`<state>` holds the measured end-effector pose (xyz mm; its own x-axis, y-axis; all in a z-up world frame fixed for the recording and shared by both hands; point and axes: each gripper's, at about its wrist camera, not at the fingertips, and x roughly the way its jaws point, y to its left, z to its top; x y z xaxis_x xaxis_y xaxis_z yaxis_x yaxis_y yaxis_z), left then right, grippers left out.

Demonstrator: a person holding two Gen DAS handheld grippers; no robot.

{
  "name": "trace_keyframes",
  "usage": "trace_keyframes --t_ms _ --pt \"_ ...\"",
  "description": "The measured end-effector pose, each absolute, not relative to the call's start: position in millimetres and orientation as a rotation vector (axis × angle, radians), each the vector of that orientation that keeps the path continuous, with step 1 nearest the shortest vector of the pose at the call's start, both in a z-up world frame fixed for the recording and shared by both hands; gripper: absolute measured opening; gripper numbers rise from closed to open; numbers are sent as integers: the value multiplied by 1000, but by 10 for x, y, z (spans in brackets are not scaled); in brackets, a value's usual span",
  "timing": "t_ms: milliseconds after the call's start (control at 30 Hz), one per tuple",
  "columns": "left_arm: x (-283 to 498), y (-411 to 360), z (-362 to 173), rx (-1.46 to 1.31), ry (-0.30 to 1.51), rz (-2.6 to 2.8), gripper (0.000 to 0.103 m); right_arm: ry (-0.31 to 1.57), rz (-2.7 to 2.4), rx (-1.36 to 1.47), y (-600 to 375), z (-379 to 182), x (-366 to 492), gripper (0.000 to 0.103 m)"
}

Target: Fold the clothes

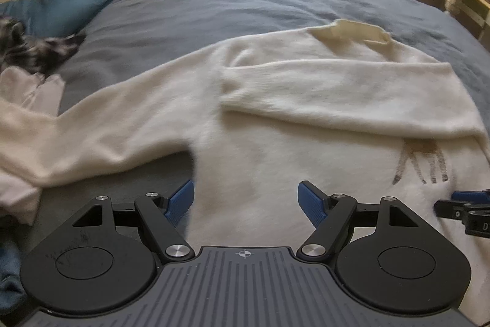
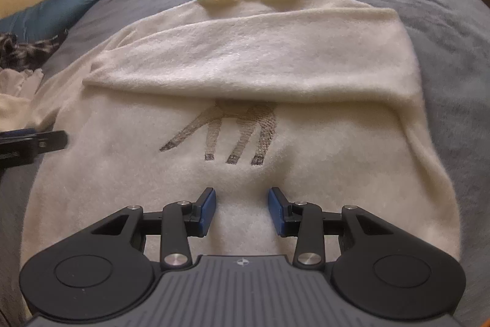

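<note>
Both my grippers, left (image 1: 246, 198) and right (image 2: 242, 210), hover with jaws apart and empty over the cream sweater (image 2: 245, 180) spread on the bed (image 2: 444, 29). One sleeve (image 2: 245, 57) lies folded across the chest; the other sleeve (image 1: 92, 131) lies stretched out, body unfolded.

Both wrist cameras look low and close across the cream sweater (image 1: 275, 124) (image 2: 245, 66) toward its collar, the left view offset leftward.

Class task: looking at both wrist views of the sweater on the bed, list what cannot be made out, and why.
- Embroidered animal: upper part hidden under the folded sleeve, both views.
- Spread sleeve: cuff cut off by the left wrist view's edge.
- Dark patterned cloth: too blurred to identify.
</note>
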<state>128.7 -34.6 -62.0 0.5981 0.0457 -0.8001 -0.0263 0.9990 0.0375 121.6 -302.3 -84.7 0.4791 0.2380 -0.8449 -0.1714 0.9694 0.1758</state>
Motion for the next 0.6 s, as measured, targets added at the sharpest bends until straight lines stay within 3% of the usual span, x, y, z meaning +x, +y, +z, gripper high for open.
trace_keyframes --t_ms 600 --pt "1213 217 -583 -113 978 180 79 995 400 -11 -2491 -477 1465 40"
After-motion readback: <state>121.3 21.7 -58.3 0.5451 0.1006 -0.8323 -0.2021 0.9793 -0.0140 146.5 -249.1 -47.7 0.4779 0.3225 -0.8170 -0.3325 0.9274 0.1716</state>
